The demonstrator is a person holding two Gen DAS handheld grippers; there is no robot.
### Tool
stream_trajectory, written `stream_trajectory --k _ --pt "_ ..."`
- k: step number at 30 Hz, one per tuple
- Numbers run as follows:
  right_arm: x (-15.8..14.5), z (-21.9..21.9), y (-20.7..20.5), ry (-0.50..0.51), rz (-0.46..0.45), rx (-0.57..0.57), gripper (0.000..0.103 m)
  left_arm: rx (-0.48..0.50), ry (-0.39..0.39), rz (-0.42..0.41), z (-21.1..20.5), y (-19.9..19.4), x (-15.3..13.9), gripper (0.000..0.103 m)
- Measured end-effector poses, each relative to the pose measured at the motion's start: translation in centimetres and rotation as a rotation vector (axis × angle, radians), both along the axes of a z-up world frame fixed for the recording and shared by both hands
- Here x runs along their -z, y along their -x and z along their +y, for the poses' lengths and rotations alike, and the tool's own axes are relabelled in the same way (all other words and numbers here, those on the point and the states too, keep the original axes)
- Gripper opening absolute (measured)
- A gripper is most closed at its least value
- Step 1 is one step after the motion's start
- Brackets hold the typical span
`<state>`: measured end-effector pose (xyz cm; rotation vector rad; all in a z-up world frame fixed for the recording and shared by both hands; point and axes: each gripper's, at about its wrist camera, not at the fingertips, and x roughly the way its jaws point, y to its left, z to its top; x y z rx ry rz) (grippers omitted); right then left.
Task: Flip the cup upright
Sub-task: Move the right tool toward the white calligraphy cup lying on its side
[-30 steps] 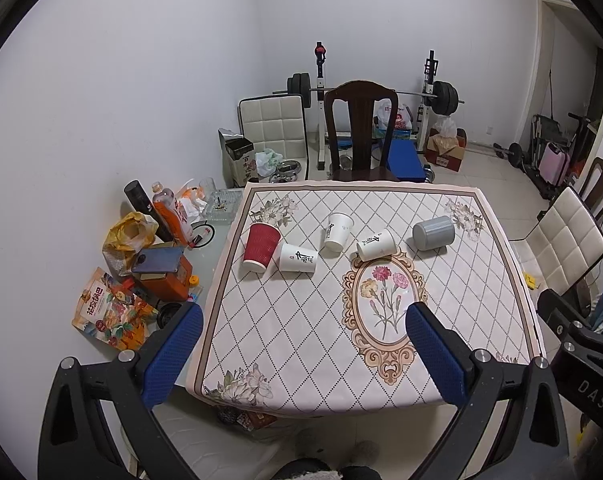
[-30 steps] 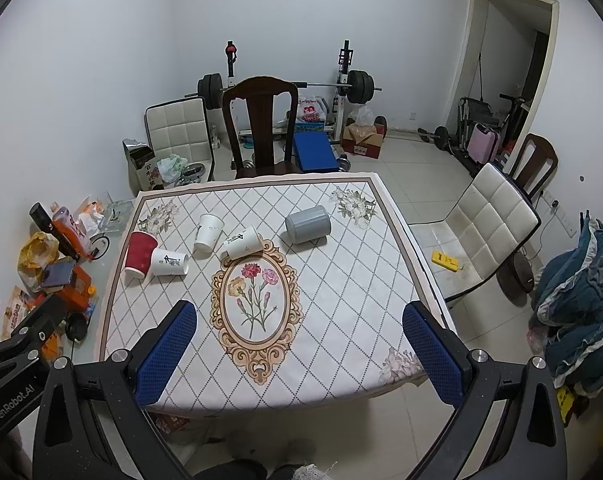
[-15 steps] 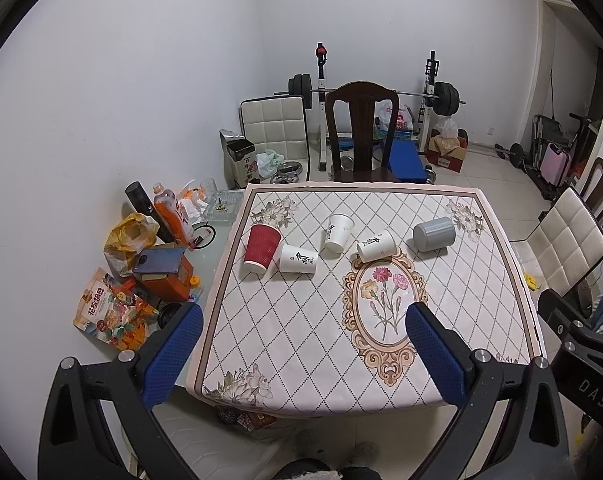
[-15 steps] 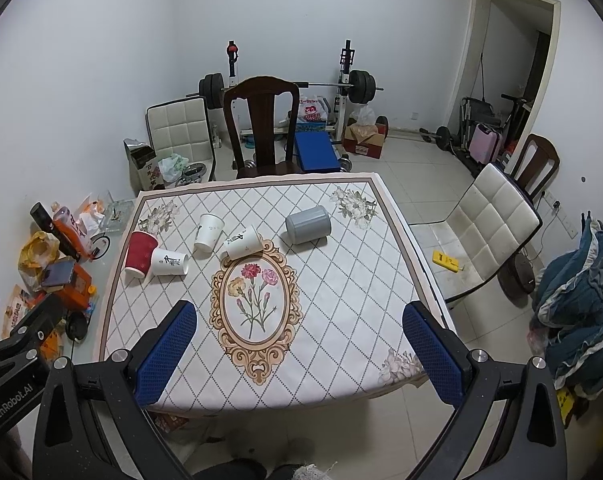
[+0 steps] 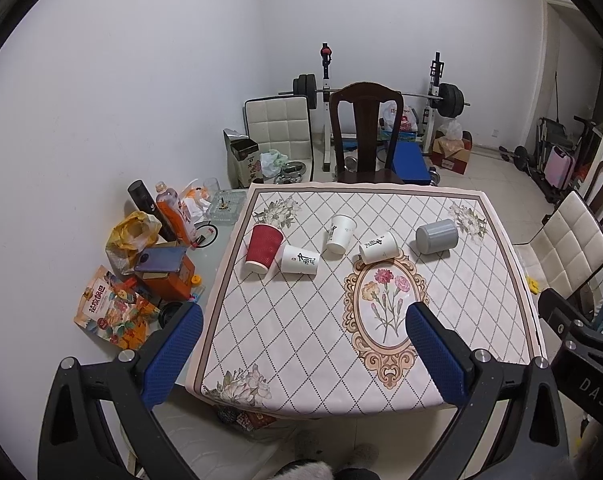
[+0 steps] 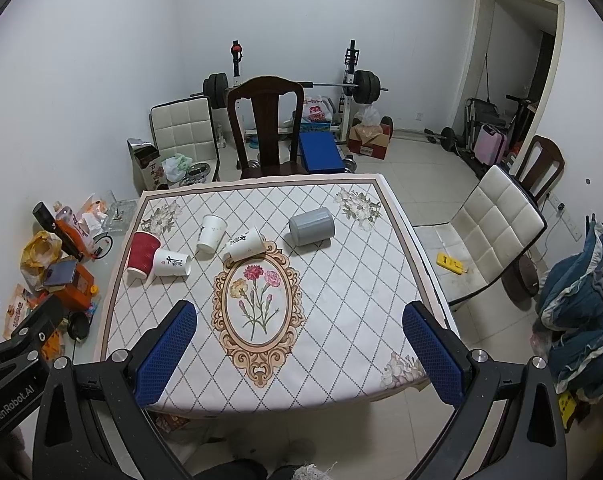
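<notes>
Several cups lie on their sides across the far half of the table (image 5: 293, 320): a red cup (image 5: 262, 247) (image 6: 142, 254) at the left, three white paper cups (image 5: 300, 259) (image 5: 340, 233) (image 5: 378, 247) in the middle, and a grey cup (image 5: 437, 236) (image 6: 311, 225) at the right. My left gripper (image 5: 304, 354) is open and empty, held above the table's near edge. My right gripper (image 6: 299, 358) is open and empty too, over the near edge, well back from the cups.
A dark wooden chair (image 5: 366, 136) stands at the table's far side and a white padded chair (image 6: 489, 236) at the right. Snack bags, bottles and boxes (image 5: 149, 256) crowd a low surface left of the table. A weight rack stands at the back wall.
</notes>
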<state>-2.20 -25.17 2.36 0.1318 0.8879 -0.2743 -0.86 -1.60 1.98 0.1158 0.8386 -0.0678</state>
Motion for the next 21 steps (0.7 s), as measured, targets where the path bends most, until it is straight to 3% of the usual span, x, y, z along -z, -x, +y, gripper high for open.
stream_trajectory --k 4,7,16,19,21 --pt "1.1 -0.1 -0.9 0.004 0.008 0.012 0.103 0.016 0.005 -0.016 -0.5 -0.7 1.0 0.103" --pt "3.6 -0.6 -2.5 -0.008 0.057 0.015 0.103 -0.005 -0.009 0.016 -0.8 -1.9 3.0 0.103" --pt "15.5 -1.3 -7.8 -0.035 0.254 -0.011 0.103 -0.145 -0.109 0.181 0.3 -6.9 12.4 0.103" --pt "20.6 -1.5 -10.1 -0.055 0.348 0.004 0.103 -0.185 -0.085 0.274 1.0 -9.6 16.0 0.103" --pt "23.2 -1.6 -11.3 -0.064 0.391 0.011 0.103 -0.219 -0.027 0.347 1.7 -11.8 18.5 0.103"
